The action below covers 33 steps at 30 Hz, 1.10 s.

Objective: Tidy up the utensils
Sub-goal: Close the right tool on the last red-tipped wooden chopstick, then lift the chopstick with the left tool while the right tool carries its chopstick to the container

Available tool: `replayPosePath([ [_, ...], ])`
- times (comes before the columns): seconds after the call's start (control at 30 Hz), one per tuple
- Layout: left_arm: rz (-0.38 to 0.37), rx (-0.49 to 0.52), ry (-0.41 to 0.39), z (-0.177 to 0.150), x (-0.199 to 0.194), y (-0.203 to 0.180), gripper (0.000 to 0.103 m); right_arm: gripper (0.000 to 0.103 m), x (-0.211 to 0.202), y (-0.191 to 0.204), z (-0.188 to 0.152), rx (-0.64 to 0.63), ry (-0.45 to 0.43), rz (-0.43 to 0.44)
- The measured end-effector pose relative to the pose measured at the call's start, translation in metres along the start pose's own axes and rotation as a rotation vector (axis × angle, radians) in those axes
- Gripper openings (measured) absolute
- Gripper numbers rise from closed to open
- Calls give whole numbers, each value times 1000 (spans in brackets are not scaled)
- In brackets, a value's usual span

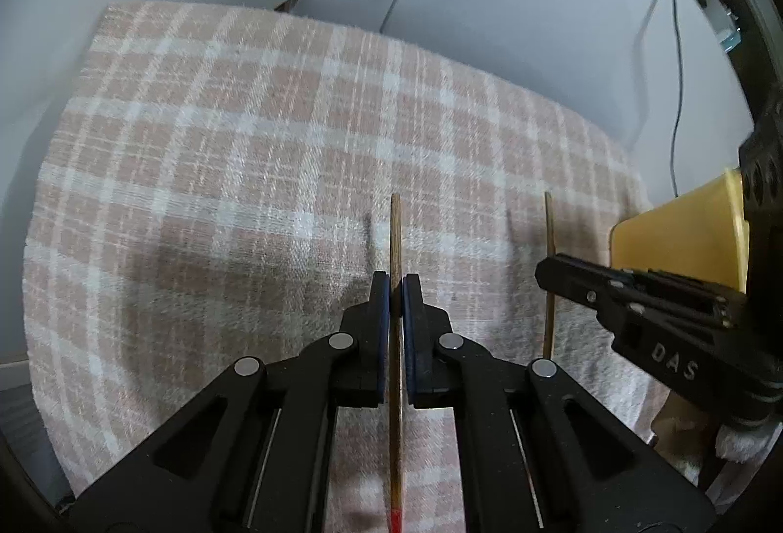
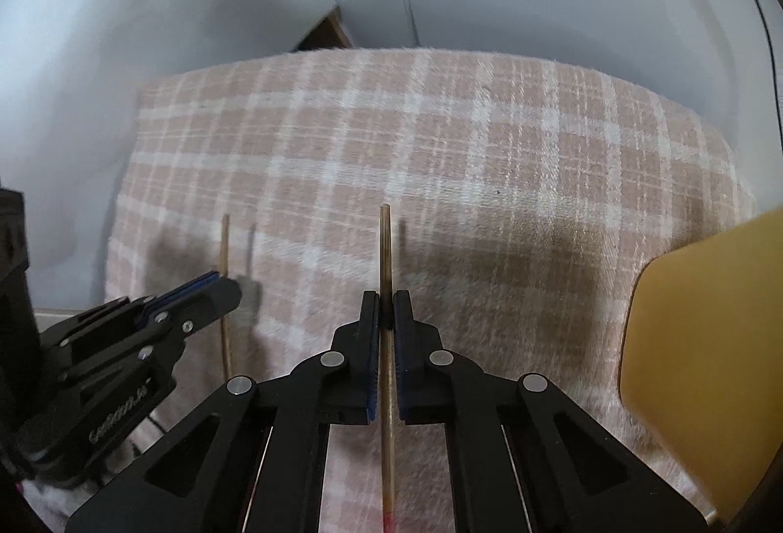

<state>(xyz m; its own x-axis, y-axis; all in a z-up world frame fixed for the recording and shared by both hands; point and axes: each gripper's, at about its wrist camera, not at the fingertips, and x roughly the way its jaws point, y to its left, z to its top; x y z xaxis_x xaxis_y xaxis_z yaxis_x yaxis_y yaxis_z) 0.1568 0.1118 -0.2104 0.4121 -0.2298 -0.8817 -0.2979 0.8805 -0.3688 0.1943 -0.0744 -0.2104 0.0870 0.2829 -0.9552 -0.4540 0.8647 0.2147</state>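
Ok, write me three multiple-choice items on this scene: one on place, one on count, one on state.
1. Where is the yellow board?
A. on the cloth's right side
B. on its left side
C. on the wall

2. How many chopsticks are in sight?
A. one
B. two
C. four

3. The left gripper's jaws are
A. wide open
B. shut on a chopstick
C. shut on nothing

Key: A, it lies at the checked cloth's right edge; B, one in each gripper, the right gripper holding the other chopstick; B, the stick runs between the closed pads.
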Motion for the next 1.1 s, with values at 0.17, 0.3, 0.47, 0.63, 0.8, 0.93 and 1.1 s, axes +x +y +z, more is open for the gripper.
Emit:
replayPosePath([
  [0.17, -10, 36, -25, -7, -35, -6, 3, 4, -29, 15, -14, -24, -53, 39],
  [0.3, -22, 54, -52, -17, -58, -11, 3, 4, -52, 15, -26, -20, -93, 69],
  [0.47, -46, 78, -77, -28, -82, -23, 3, 4, -75, 2, -31, 0, -136, 94],
  [0.63, -73, 107, -104, -39, -102, -40, 3, 4, -99, -6, -43, 12, -185, 97],
  [0.8, -93, 169, -134, -50, -120, -54, 3, 4, -124, -14, -61, 35, -237, 104],
  [0.93, -113, 205, -155, -53, -133, -68, 3, 4, -146, -25, -76, 61, -292, 114],
  [1.1, -139, 249, -187, -55, -147, -89, 3, 4, -171, -37, -92, 86, -358, 118],
])
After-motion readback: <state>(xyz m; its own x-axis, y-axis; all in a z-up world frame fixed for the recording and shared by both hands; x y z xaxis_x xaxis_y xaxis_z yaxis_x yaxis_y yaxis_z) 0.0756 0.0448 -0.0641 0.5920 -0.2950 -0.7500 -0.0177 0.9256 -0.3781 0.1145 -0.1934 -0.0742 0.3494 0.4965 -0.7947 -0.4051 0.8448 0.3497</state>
